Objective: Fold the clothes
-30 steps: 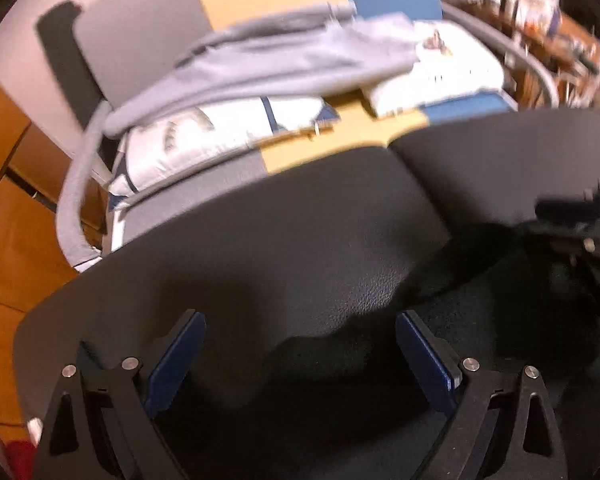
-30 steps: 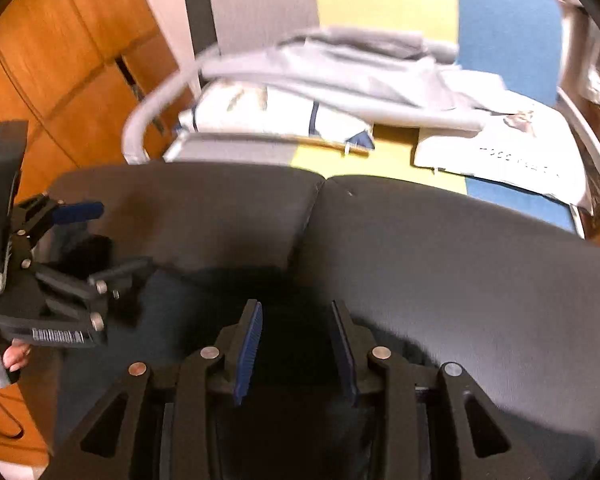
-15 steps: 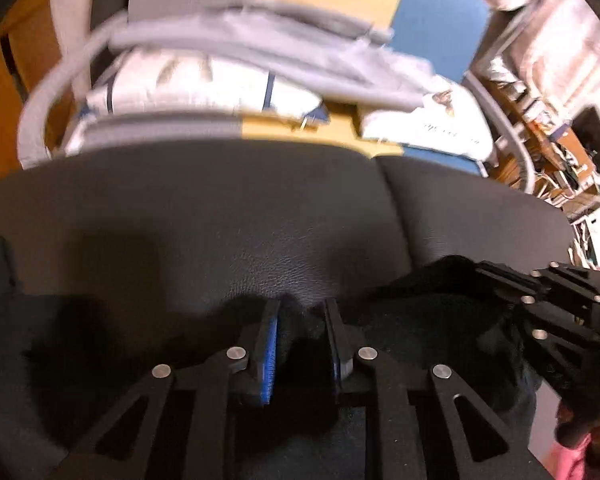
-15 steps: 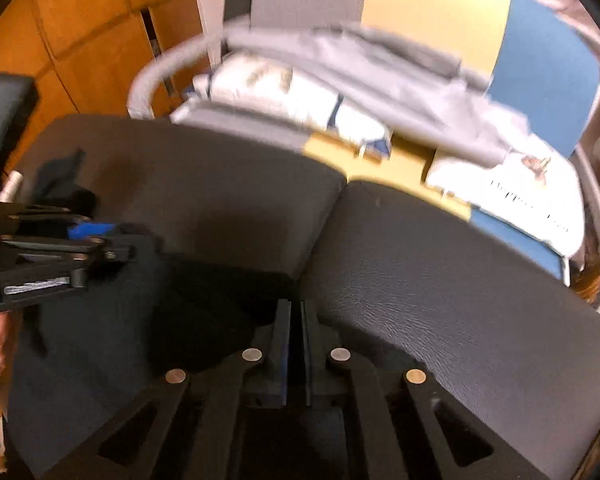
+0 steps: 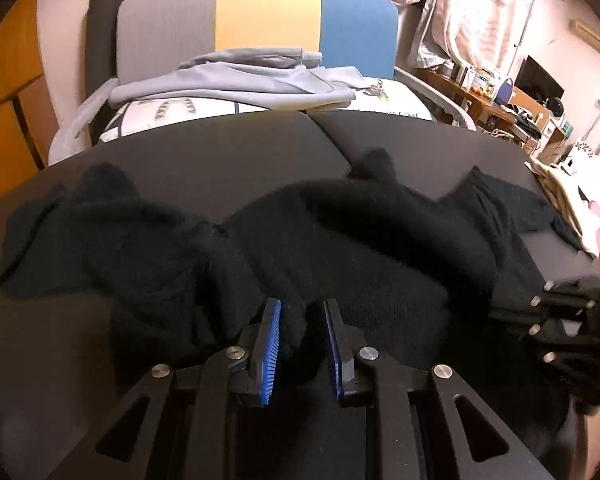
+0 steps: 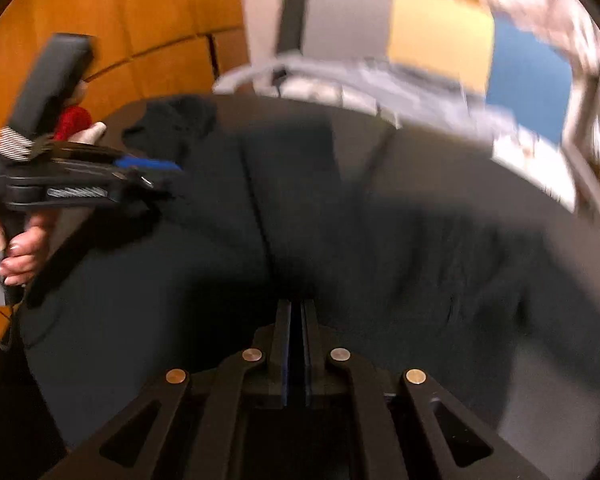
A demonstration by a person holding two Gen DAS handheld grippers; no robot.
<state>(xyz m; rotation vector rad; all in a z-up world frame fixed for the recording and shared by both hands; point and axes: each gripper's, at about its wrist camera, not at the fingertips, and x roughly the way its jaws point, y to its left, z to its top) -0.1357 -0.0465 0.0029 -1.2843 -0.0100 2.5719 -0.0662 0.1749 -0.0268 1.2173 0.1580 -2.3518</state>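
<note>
Fuzzy black sweater (image 5: pixel 340 240) sprawled rumpled across the dark leather-grained cushions (image 5: pixel 220 152).
Left claw (image 5: pixel 300 344) pinches a thick fold at its near hem; right claw (image 6: pixel 296 352) is pressed together on the hem too, bare cushion beyond.

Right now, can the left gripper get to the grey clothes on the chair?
Probably not yet: the left gripper is pinching the black sweater, and the grey clothes lie beyond the black cushion.
</note>
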